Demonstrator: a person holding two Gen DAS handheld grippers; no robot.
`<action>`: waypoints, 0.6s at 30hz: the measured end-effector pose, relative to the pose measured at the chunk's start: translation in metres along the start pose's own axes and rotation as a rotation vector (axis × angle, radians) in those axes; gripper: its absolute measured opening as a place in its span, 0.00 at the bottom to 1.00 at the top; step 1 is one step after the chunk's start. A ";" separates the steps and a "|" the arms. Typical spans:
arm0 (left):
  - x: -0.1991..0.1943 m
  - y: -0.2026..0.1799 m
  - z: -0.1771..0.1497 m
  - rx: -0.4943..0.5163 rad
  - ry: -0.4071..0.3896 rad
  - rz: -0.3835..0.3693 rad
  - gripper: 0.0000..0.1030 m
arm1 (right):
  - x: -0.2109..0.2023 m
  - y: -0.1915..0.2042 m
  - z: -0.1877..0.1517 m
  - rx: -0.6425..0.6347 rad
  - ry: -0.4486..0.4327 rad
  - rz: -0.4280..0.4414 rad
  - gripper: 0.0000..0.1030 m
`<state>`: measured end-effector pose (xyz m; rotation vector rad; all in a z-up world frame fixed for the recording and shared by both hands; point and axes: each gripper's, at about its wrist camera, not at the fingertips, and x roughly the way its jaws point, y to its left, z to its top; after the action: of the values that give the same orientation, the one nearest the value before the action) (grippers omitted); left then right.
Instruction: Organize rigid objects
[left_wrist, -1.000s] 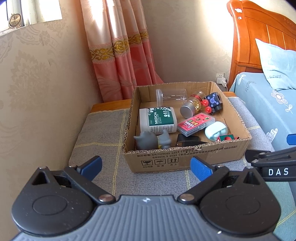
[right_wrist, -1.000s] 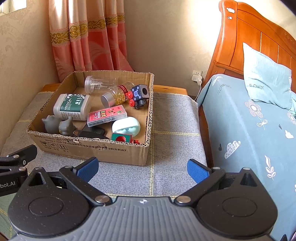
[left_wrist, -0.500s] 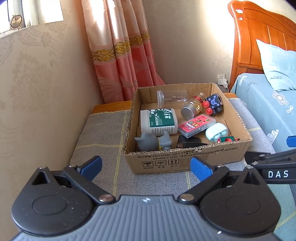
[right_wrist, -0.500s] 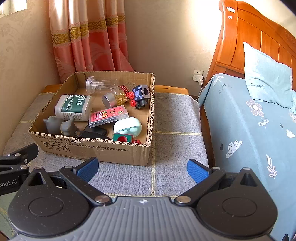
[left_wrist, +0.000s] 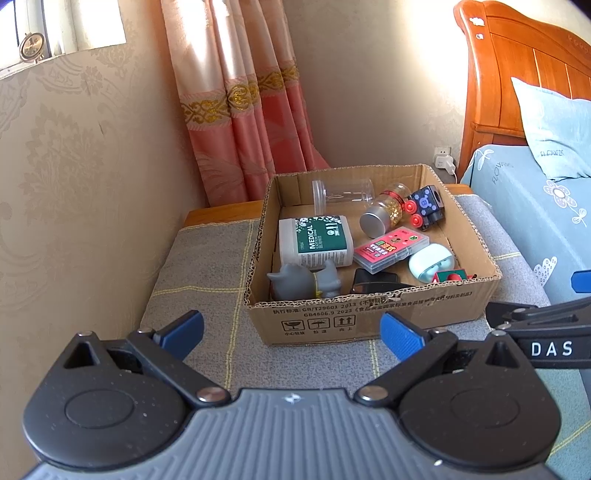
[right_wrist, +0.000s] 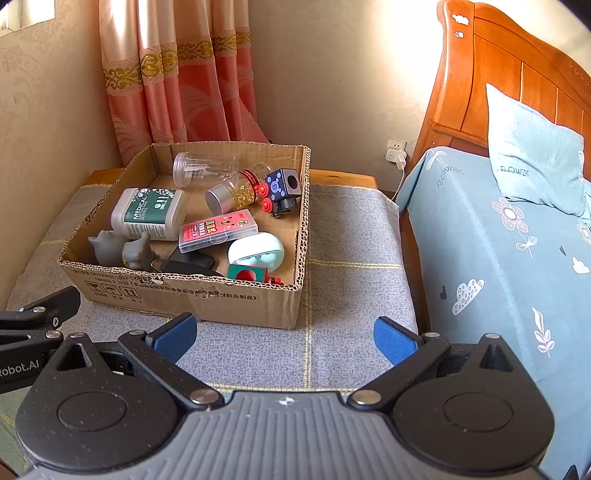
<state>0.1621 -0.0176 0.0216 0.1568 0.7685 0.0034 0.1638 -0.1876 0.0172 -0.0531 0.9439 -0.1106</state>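
Grey mat (right_wrist: 351, 236) bears cardboard box (left_wrist: 373, 317) — bed (right_wrist: 498, 240) beside; both grippers' fingers wide.

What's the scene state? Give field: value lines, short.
left gripper: open, empty, short of the box
right gripper: open, empty, short of the box
box: cardboard, open top, on grey mat
in box: white bottle, clear jar, gold-bead jar, pink case, grey toys, blue cube
beside: bed, curtain
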 end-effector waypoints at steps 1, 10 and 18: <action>0.000 0.000 0.000 0.000 0.000 0.000 0.98 | 0.000 0.000 0.000 0.001 0.001 0.000 1.00; -0.002 0.001 0.001 -0.002 -0.002 -0.001 0.98 | -0.002 0.000 -0.001 0.002 -0.005 0.005 1.00; -0.003 0.000 0.000 -0.001 -0.004 -0.002 0.98 | -0.005 -0.001 -0.002 0.003 -0.010 0.004 1.00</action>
<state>0.1601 -0.0174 0.0241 0.1555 0.7649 0.0015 0.1594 -0.1878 0.0200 -0.0491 0.9336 -0.1074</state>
